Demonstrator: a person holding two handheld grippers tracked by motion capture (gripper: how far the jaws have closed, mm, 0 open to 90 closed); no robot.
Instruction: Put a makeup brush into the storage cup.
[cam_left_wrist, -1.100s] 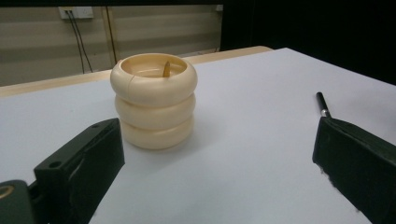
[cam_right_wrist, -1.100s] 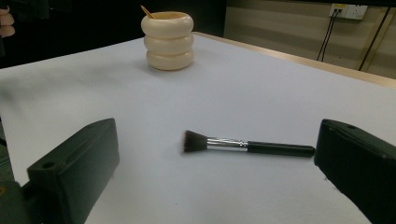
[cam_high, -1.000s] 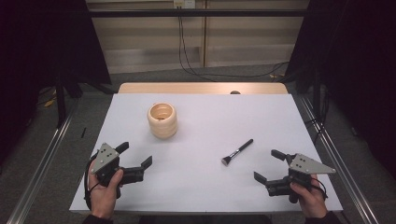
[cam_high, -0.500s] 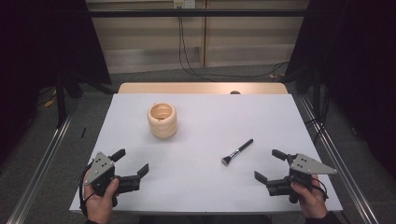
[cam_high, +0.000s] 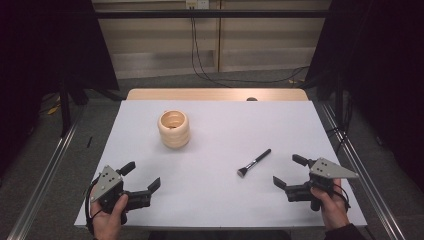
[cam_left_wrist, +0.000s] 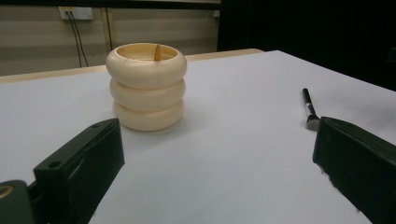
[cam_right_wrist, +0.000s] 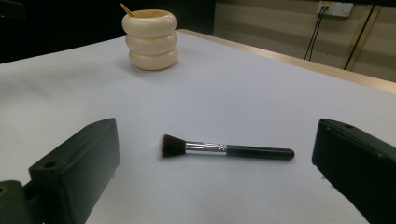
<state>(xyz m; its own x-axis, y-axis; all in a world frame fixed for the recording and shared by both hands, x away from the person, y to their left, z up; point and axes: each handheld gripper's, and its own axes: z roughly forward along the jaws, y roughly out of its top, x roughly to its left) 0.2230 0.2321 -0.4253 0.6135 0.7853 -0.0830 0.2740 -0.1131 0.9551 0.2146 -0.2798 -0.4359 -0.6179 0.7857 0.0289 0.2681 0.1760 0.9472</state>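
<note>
A cream ribbed holder stands upright on the white table, left of centre; a thin stick leans inside the holder in the left gripper view. A black makeup brush with a silver collar lies flat to the right. My left gripper rests low at the front left, open and empty, jaws pointing toward the holder. My right gripper is at the front right, open and empty. In the right gripper view the brush lies crosswise just ahead of the jaws, bristles to the left, with the holder farther off.
The table's wooden far edge shows beyond the white sheet. Metal rails run along both sides on the floor. Cables hang down the back wall. Dark curtains close in left and right.
My left gripper has drawn back toward the table's front left corner. The right gripper, the brush and the holder have stayed where they were.
</note>
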